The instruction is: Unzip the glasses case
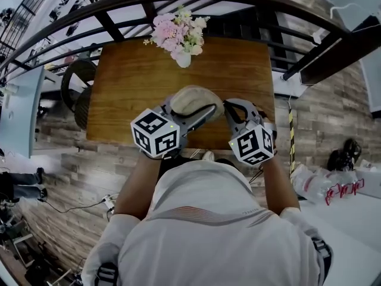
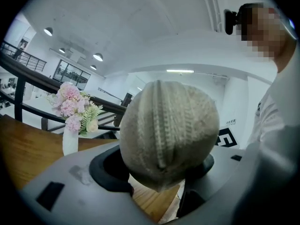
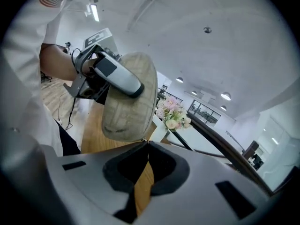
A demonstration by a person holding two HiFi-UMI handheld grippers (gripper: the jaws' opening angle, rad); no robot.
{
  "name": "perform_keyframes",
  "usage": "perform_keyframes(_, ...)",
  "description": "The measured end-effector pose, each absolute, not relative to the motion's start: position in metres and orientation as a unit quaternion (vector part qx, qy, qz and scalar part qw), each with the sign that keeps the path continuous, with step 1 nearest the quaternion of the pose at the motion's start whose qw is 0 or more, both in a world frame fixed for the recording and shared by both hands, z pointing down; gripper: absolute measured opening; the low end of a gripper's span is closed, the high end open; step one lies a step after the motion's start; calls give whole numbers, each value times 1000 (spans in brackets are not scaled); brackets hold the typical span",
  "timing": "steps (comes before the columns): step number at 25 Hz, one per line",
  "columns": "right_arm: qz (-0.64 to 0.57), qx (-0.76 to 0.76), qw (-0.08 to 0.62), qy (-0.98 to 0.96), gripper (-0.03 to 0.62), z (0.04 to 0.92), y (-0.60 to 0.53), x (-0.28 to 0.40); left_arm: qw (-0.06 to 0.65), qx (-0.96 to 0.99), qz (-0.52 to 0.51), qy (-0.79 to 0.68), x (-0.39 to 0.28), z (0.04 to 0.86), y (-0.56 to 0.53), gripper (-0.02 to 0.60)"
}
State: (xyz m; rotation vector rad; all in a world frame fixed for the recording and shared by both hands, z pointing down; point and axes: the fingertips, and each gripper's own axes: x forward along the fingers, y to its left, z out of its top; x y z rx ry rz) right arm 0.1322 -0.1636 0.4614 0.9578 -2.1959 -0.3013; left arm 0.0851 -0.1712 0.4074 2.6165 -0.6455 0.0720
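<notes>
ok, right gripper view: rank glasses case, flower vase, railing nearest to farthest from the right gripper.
1. glasses case: upper left, right at the right gripper tips.
2. flower vase: centre, past the case.
3. railing: right, beyond the vase.

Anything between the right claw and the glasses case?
Nothing shows there: in the right gripper view the shut right claw meets the lower edge of the glasses case. Whether it grips anything at that edge is too small to tell.
</notes>
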Motion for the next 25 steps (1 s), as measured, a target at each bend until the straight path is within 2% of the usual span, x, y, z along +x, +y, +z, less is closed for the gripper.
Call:
perform_keyframes(7, -181, 343, 386, -837, 55, 459, -160, 127, 193, 953, 92, -213, 92, 426, -157, 285)
perform_keyframes(20, -236, 331, 362, -839, 55, 422, -157, 107, 136, 949, 215, -187, 101, 462, -142, 285)
perform_keyframes(25, -265, 320, 351, -839, 55, 408, -156, 99, 135, 944, 244, -179, 103, 477, -141, 285)
